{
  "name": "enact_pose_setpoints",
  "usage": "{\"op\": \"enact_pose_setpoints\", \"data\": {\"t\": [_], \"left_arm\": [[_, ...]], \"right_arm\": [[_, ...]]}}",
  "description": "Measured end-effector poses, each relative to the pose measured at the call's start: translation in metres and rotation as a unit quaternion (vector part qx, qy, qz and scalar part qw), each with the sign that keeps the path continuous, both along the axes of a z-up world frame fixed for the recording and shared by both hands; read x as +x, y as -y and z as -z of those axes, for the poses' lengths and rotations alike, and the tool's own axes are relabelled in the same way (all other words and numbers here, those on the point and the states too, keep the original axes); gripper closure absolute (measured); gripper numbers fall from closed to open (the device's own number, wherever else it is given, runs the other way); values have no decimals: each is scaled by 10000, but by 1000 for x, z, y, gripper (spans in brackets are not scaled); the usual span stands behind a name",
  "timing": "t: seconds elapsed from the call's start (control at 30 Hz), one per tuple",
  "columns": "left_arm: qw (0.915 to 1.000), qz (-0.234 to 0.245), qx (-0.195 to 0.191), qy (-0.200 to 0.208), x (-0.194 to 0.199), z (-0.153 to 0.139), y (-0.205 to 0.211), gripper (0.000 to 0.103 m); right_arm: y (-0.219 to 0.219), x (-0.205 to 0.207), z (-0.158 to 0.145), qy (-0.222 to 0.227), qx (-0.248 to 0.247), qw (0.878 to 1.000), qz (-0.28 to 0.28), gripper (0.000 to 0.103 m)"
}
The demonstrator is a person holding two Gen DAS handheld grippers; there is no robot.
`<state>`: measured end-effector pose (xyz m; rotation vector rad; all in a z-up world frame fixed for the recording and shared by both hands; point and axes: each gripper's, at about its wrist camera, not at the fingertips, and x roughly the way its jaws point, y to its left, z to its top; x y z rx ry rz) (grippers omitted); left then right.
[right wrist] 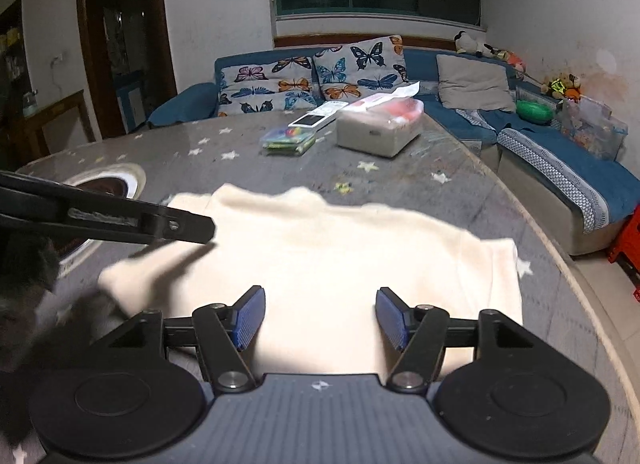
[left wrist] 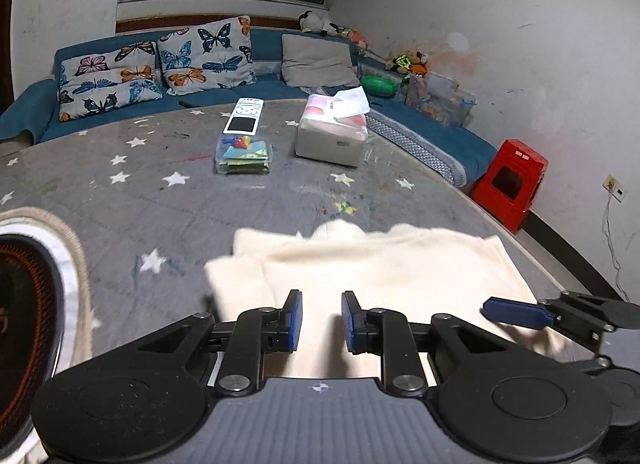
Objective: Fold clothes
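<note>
My left gripper [left wrist: 320,320] hangs slightly parted, my right gripper [right wrist: 320,318] wide, both empty above the cream garment [right wrist: 340,248] on the worktop [left wrist: 240,199].

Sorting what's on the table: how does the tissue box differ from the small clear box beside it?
The tissue box is bulky, opaque grey, with a white sheet sticking out on top; the clear box is flat, see-through, showing colourful contents. The tissue box sits nearer the table's right edge. Both rest beyond the cream garment.
</note>
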<state>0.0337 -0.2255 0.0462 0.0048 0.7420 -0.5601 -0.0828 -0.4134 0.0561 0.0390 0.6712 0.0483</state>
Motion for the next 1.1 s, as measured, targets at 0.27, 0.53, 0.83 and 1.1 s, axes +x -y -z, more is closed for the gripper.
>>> {"op": "enact_pose_setpoints", "data": {"t": [0.27, 0.53, 0.83, 1.1], "left_arm": [[9997, 78, 142, 162, -32, 12, -12, 79], [9996, 99, 150, 217, -41, 15, -14, 67], [9999, 57, 71, 83, -54, 8, -20, 53], [9998, 53, 210, 42, -66, 8, -20, 31]], "right_arm": [[-7, -32, 2, 98, -164, 9998, 86, 38], [-14, -40, 6, 123, -192, 9997, 116, 31], [-19, -49, 10, 183, -115, 9995, 229, 22], [-24, -65, 7, 224, -135, 9991, 344, 5]]}}
